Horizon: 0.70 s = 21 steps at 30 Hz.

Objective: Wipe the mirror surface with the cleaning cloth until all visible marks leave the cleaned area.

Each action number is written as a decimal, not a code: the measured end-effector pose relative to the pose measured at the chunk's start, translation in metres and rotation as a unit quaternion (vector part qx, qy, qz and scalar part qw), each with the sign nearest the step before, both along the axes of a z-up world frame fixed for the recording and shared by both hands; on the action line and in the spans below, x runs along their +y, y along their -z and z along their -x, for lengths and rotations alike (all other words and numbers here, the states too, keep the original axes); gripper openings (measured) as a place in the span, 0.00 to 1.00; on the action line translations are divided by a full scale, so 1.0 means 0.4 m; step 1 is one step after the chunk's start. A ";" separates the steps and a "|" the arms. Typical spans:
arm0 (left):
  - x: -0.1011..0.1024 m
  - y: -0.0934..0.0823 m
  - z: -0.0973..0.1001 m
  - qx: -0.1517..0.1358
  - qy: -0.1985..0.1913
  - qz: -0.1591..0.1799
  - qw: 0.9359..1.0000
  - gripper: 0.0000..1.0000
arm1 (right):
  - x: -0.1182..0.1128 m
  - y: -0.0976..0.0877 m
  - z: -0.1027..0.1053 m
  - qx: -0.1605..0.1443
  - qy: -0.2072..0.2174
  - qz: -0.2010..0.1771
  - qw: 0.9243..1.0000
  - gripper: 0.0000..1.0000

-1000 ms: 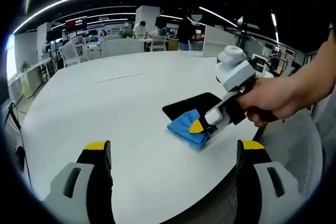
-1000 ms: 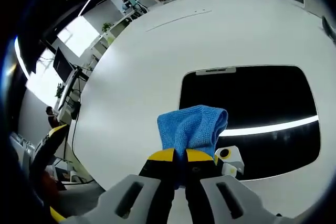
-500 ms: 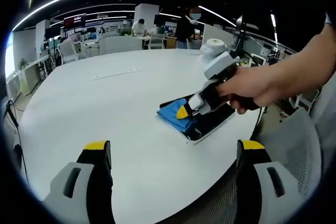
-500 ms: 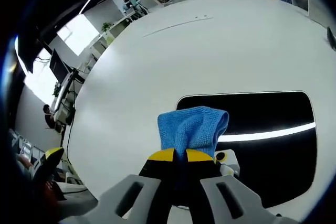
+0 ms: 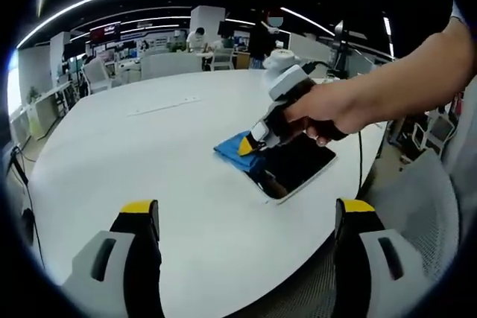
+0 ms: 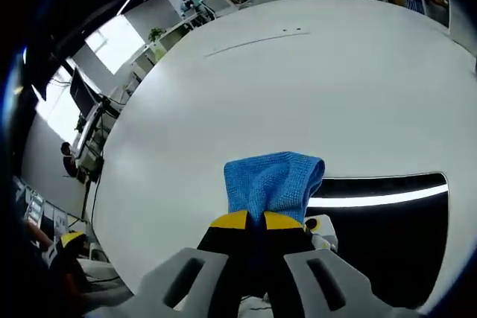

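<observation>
A flat dark mirror (image 5: 298, 169) lies near the right edge of the round white table (image 5: 149, 154). A hand holds my right gripper (image 5: 253, 142) over the mirror's far left end, shut on a folded blue cloth (image 5: 232, 146) that rests on that end and the table beside it. In the right gripper view the blue cloth (image 6: 274, 184) sticks out past the shut yellow-tipped jaws of my right gripper (image 6: 257, 221), and the mirror (image 6: 380, 243) reflects a bright ceiling strip. My left gripper (image 5: 246, 214) hangs open over the table's near edge, well short of the mirror.
A mesh chair (image 5: 417, 221) stands at the right by the table edge. A thin cable (image 5: 360, 156) hangs off the table's right side. Desks, chairs and people fill the far office background (image 5: 194, 46). The table's left half is bare white surface.
My right gripper has dragged the cloth along the mirror to its far left end, so more bare dark glass now shows behind it. My left gripper has stayed put.
</observation>
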<state>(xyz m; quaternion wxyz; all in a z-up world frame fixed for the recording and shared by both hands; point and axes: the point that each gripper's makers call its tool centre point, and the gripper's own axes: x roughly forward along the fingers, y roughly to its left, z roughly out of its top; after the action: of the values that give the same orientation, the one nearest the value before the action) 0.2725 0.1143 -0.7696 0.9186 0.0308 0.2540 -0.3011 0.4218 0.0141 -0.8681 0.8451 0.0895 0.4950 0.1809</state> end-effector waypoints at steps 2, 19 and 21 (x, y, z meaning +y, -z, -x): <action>0.001 0.002 0.000 0.003 -0.001 0.000 1.000 0.99 | 0.002 0.000 -0.013 0.000 -0.002 0.001 1.000 0.00; 0.008 0.020 -0.004 0.022 -0.008 -0.001 1.000 0.99 | -0.018 -0.005 -0.012 -0.005 -0.014 0.005 1.000 0.00; 0.006 0.026 0.000 0.026 -0.004 -0.005 1.000 0.99 | -0.030 -0.004 -0.012 -0.005 -0.013 0.007 1.000 0.00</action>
<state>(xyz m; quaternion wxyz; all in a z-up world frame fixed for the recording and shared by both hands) 0.2727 0.1168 -0.7801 0.9129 0.0265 0.2790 -0.2968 0.4267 0.0021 -0.8663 0.8459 0.0760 0.4931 0.1885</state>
